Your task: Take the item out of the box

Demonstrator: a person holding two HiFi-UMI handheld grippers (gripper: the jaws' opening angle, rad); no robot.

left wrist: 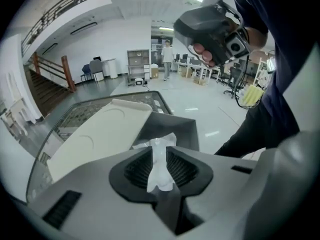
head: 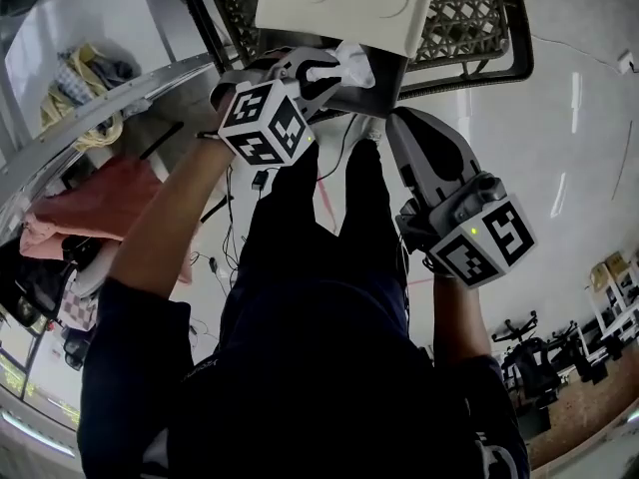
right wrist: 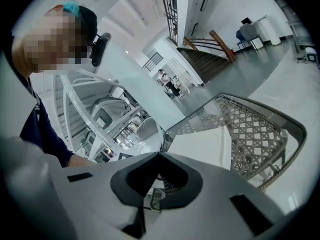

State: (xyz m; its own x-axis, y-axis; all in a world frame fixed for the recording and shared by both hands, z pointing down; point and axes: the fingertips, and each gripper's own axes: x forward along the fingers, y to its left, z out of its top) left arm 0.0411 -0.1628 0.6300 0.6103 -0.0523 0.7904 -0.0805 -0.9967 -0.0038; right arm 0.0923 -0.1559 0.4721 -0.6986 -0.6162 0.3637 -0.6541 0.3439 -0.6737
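While your left gripper (left wrist: pixel 160 154) clamps the white tissue (left wrist: pixel 160 173) just at the edge of the box (left wrist: pixel 95 134) on the mesh table (head: pixel 469 8), your right gripper (right wrist: pixel 159 154) hangs apart, jaws together, empty.

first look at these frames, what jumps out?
The left gripper grabs the eye: its fingers are shut on a crumpled white tissue, right at the white box lying on the wire mesh surface at the top of the head view. The right gripper is lower right in that view, off the box, with its fingers together on nothing.
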